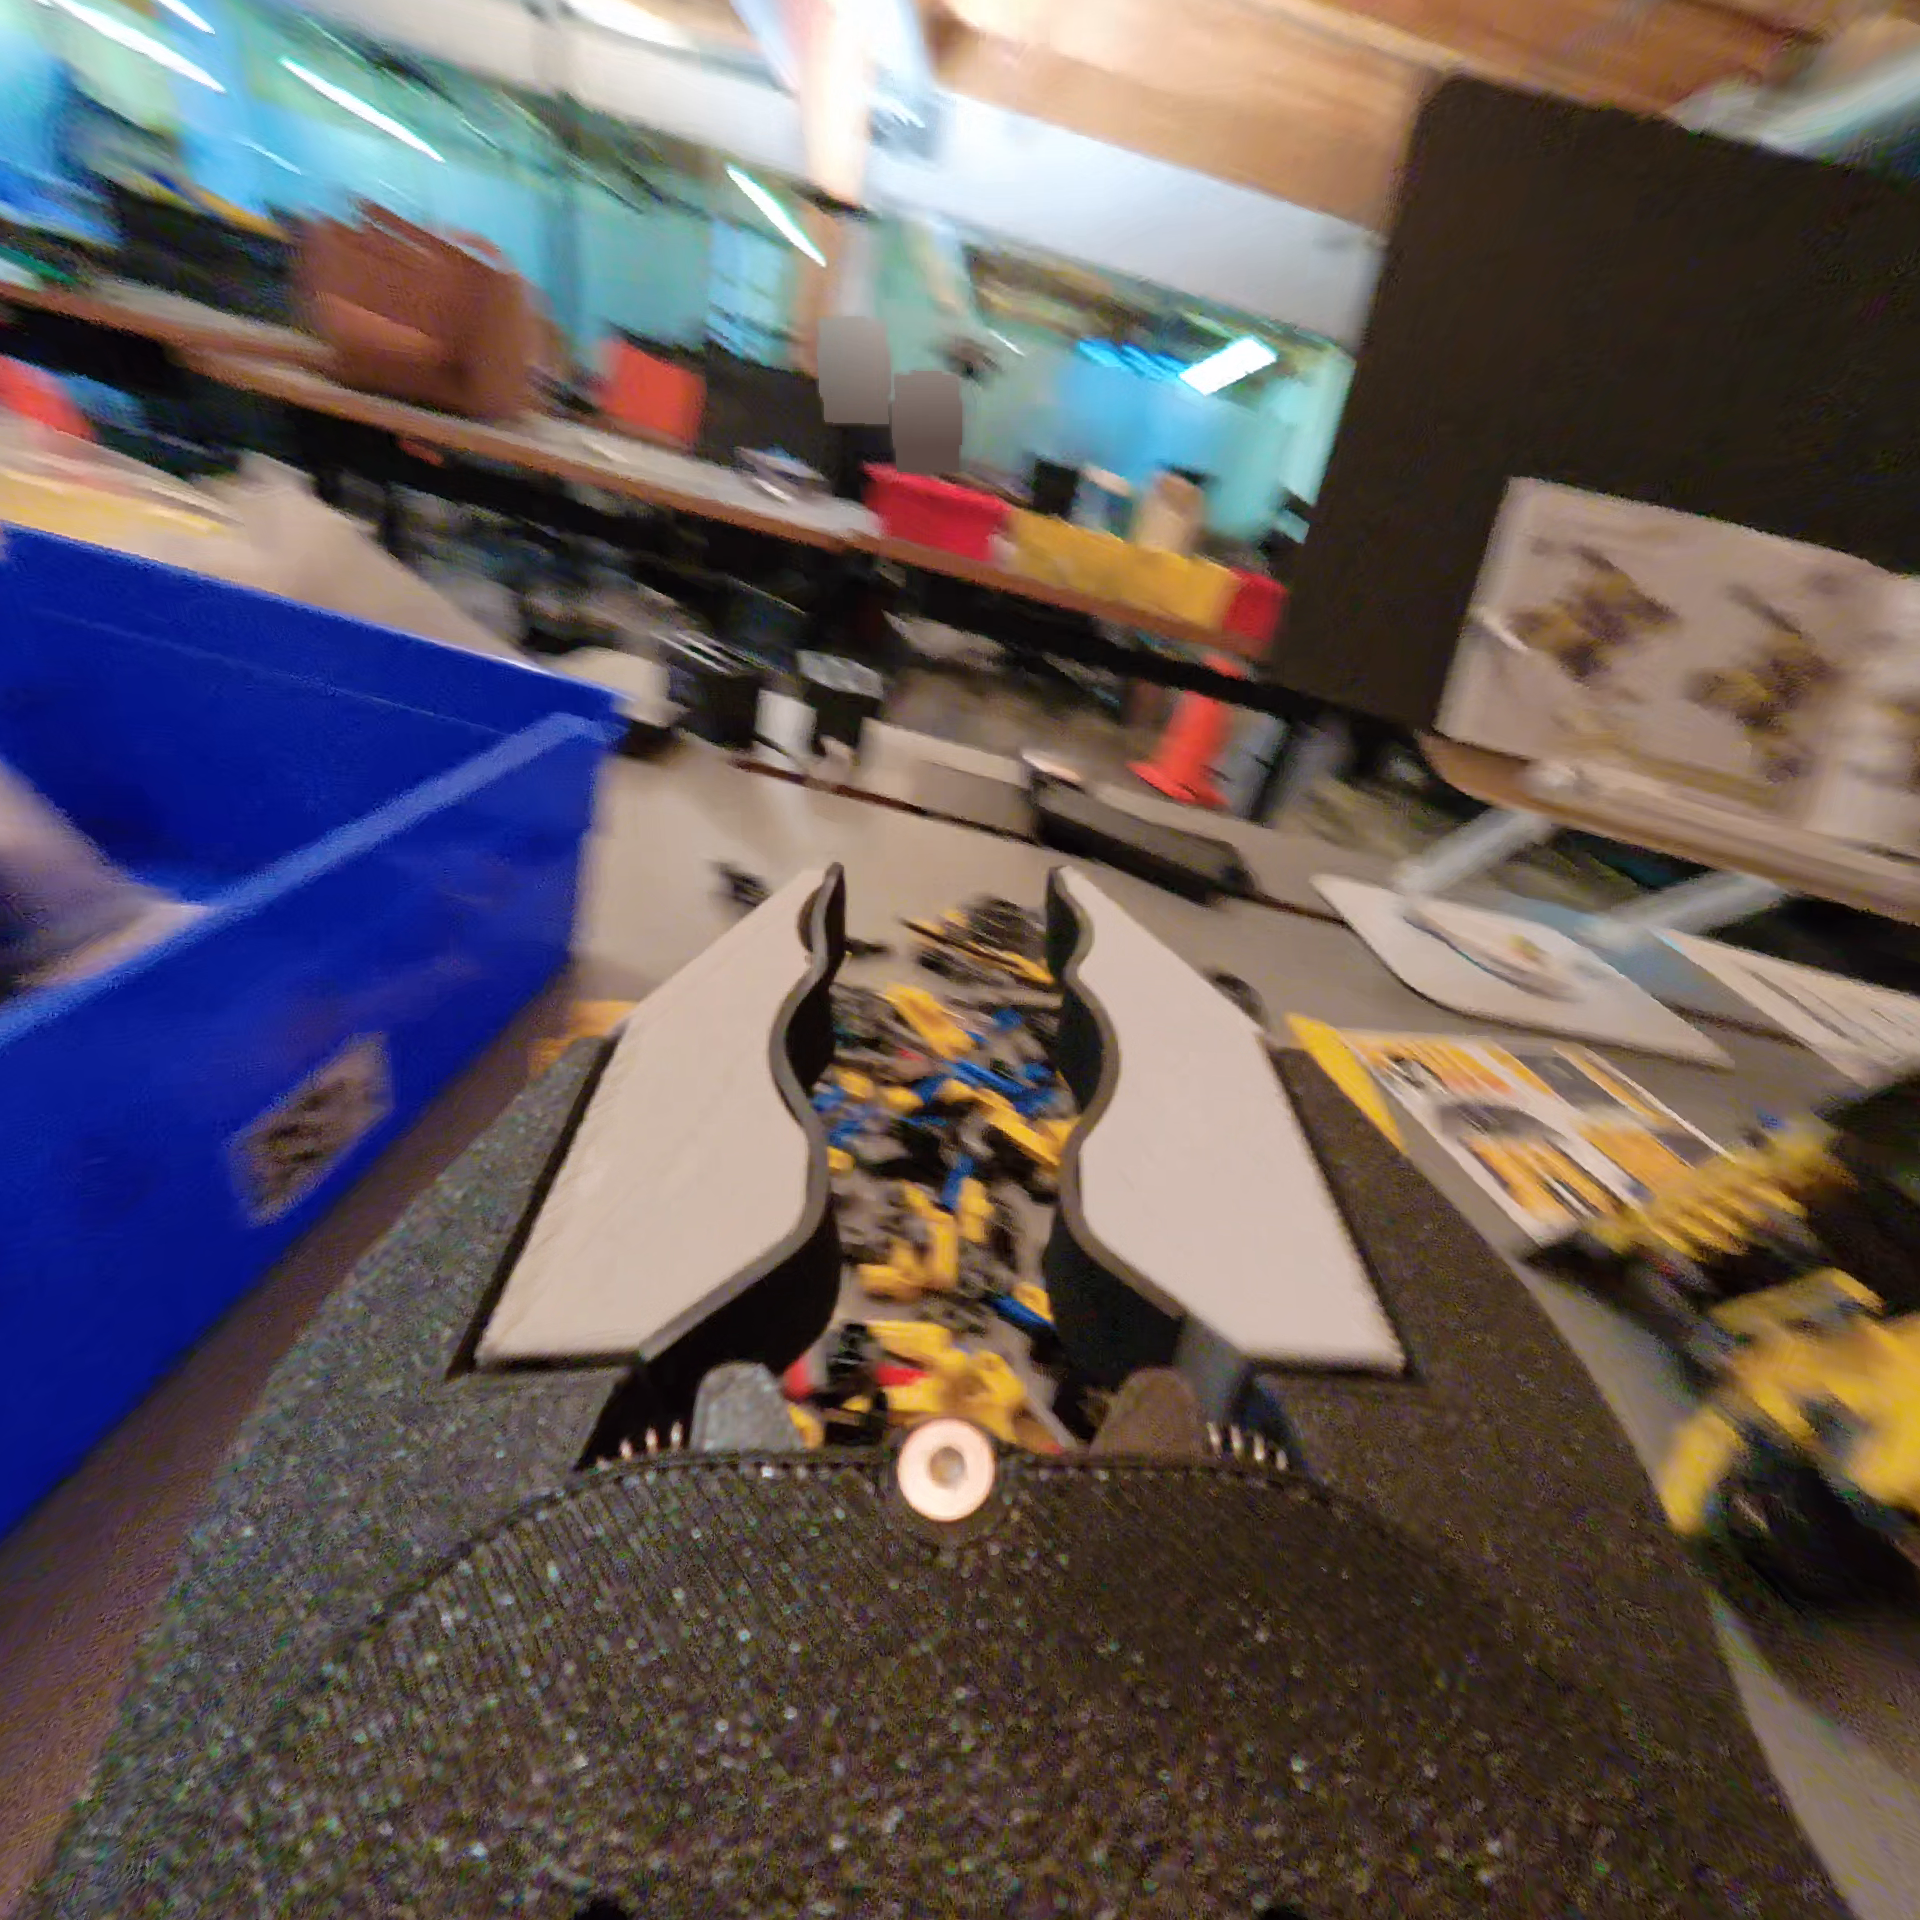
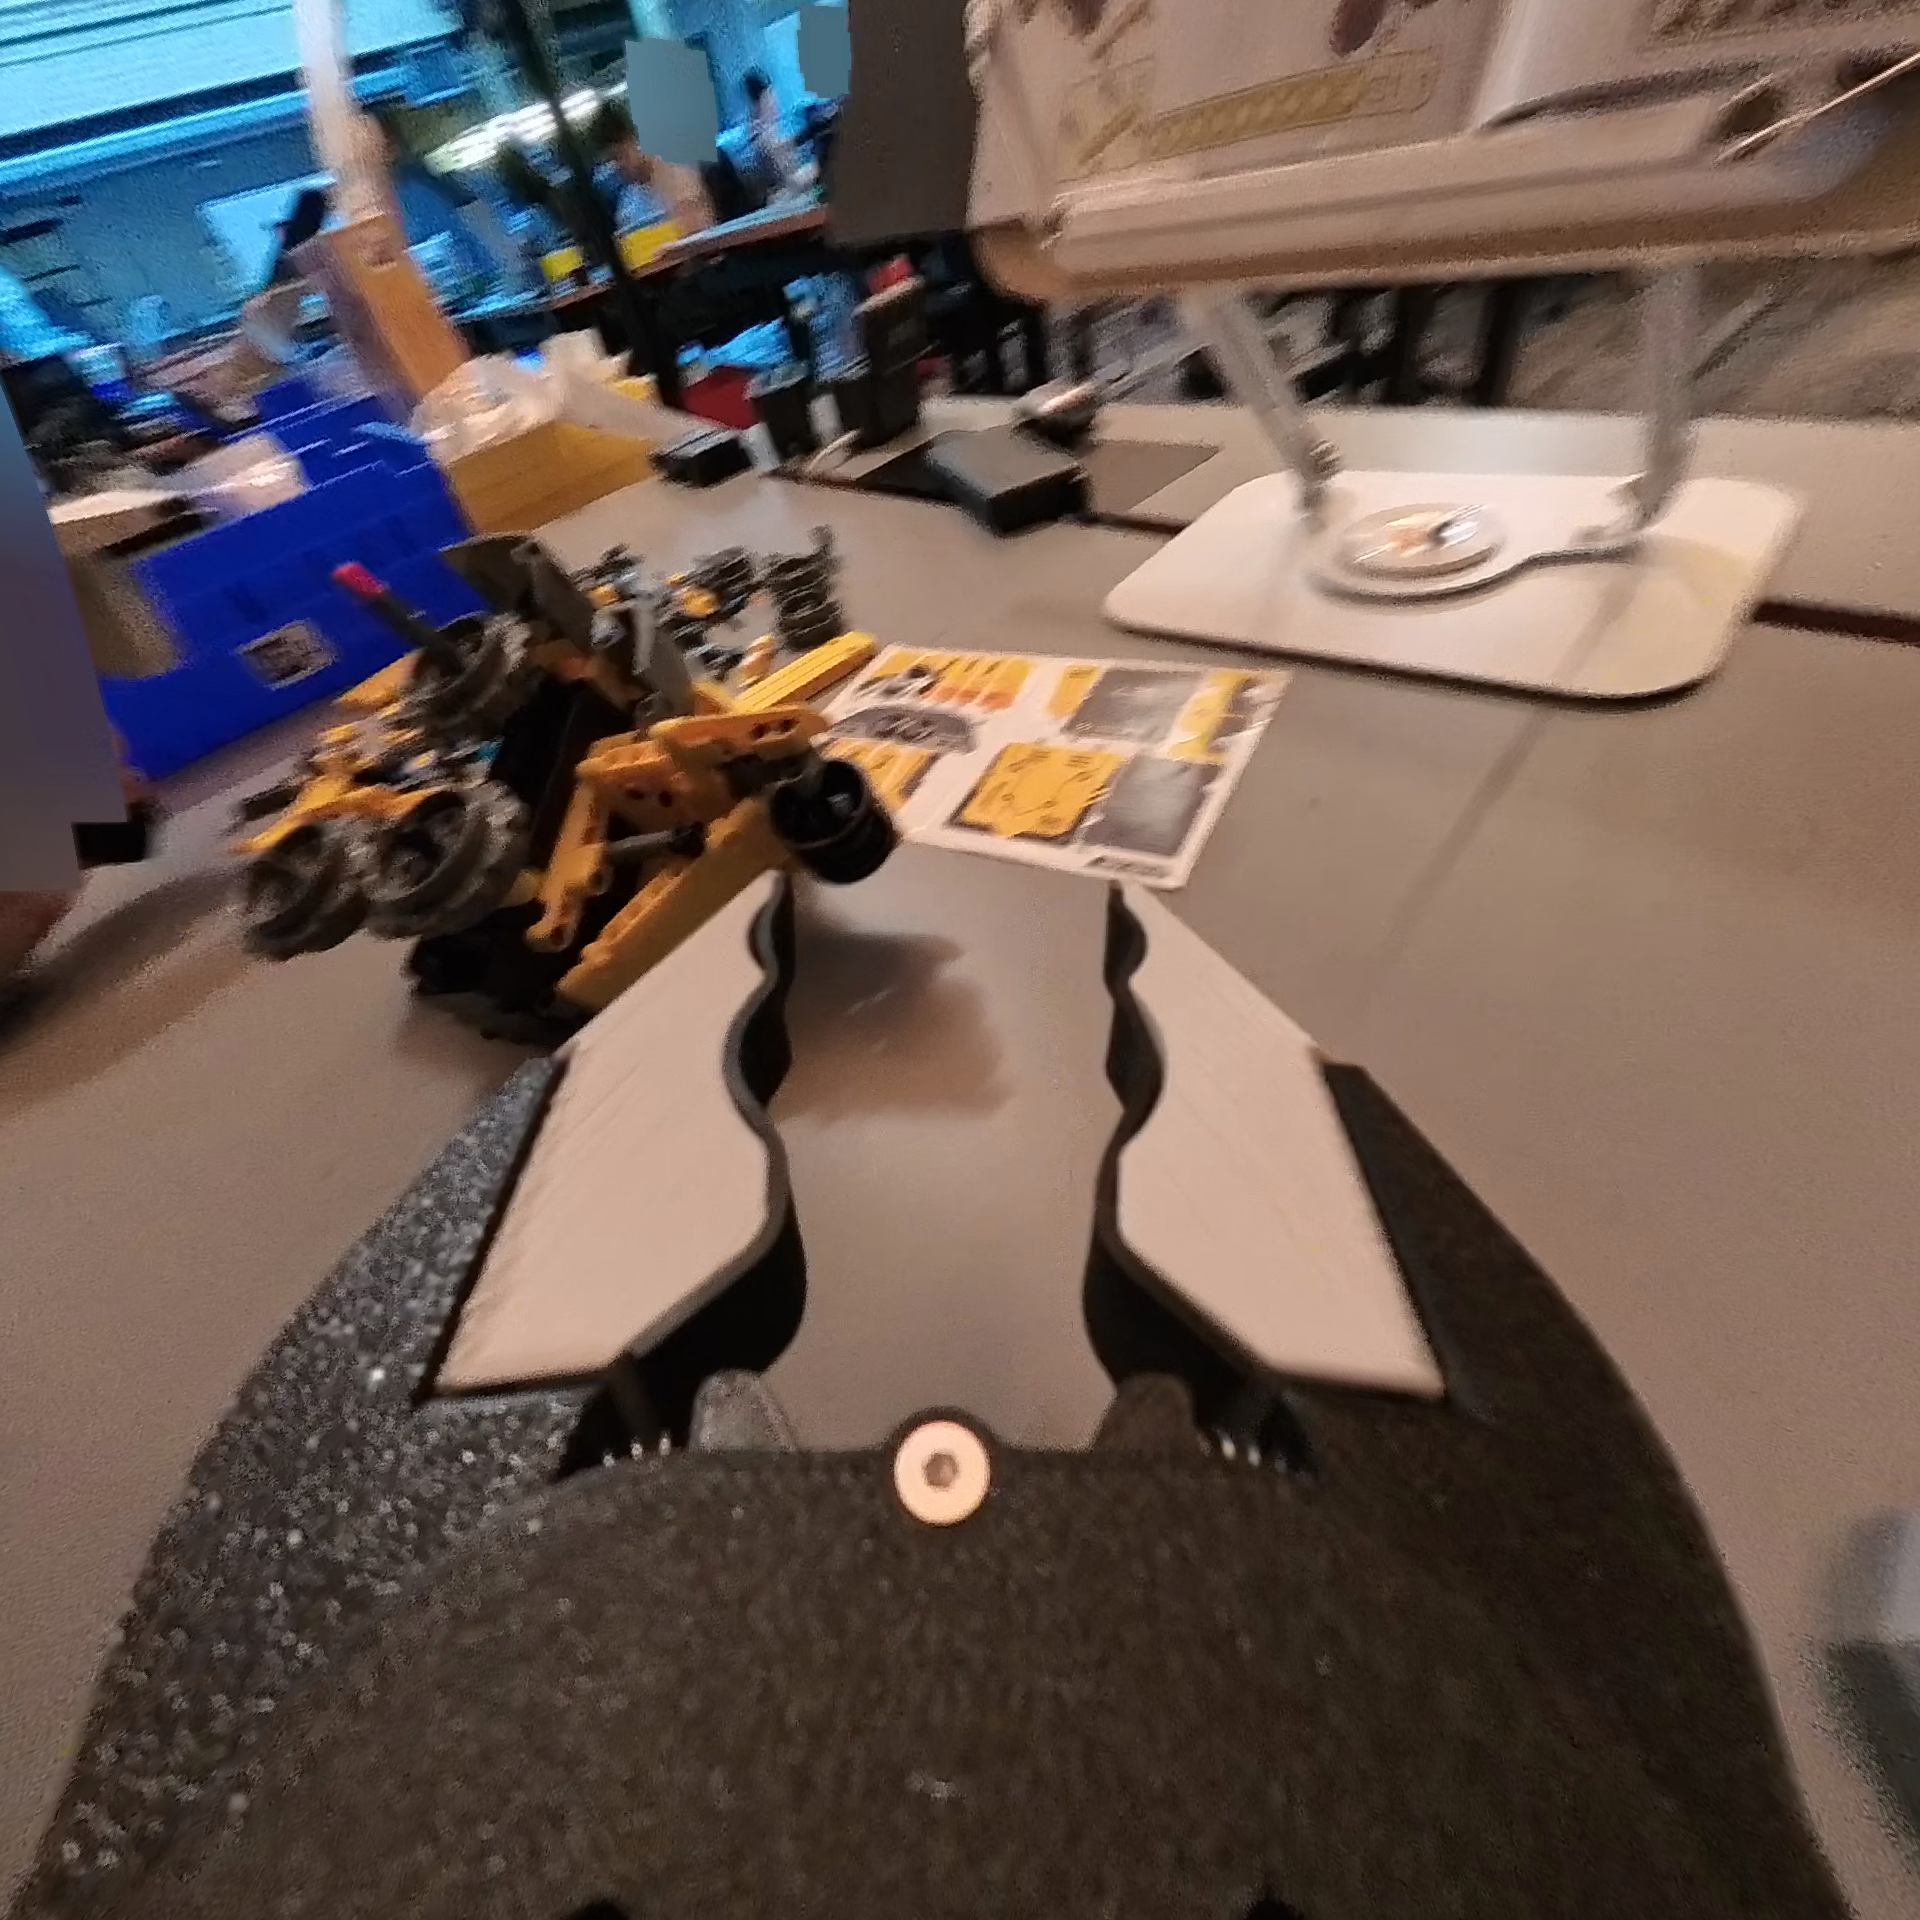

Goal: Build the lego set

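My left gripper (image 1: 940,894) is open and empty, held over a heap of loose yellow, black and blue building pieces (image 1: 940,1132) on the grey table. A half-built yellow and black toy vehicle (image 1: 1787,1340) stands to its right, blurred. In the right wrist view my right gripper (image 2: 945,904) is open and empty above bare table. The same toy vehicle (image 2: 540,810), with several black wheels, stands just left of and beyond the left fingertip (image 2: 764,914). A yellow and grey sticker sheet (image 2: 1070,769) lies flat beyond the gripper.
A blue bin (image 1: 260,935) stands close on the left; it also shows far left in the right wrist view (image 2: 281,592). A white stand base (image 2: 1455,592) carries a raised printed board (image 2: 1455,135). Papers (image 1: 1507,1122) lie on the table at the right. Workbenches fill the background. Left tips to right tips: about 45 cm.
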Available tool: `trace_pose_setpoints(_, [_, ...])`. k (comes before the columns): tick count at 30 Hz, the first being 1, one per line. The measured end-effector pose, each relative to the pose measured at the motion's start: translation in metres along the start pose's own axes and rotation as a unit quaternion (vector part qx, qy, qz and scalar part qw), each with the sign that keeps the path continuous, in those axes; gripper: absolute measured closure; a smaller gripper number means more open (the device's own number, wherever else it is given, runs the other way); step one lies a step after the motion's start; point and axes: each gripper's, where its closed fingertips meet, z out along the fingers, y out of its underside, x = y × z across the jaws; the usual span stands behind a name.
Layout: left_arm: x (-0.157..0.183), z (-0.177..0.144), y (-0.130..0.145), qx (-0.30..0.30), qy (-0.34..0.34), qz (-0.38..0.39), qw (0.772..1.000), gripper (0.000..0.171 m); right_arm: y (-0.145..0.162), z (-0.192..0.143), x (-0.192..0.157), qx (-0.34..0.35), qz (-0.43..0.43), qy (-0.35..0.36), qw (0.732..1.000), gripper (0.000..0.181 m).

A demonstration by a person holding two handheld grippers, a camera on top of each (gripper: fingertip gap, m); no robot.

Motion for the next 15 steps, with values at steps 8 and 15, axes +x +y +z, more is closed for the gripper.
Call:
trace_pose_setpoints(8, [-0.012,0.000,0.002,-0.004,-0.024,-0.022,0.999,0.154,-0.003,-0.001,-0.002,0.005,-0.056,0.015,0.998,0.129])
trace_pose_setpoints(15, [-0.012,0.006,0.011,-0.028,-0.028,-0.017,0.999,0.171,0.000,0.002,-0.007,-0.006,-0.066,0.004,0.998,0.131])
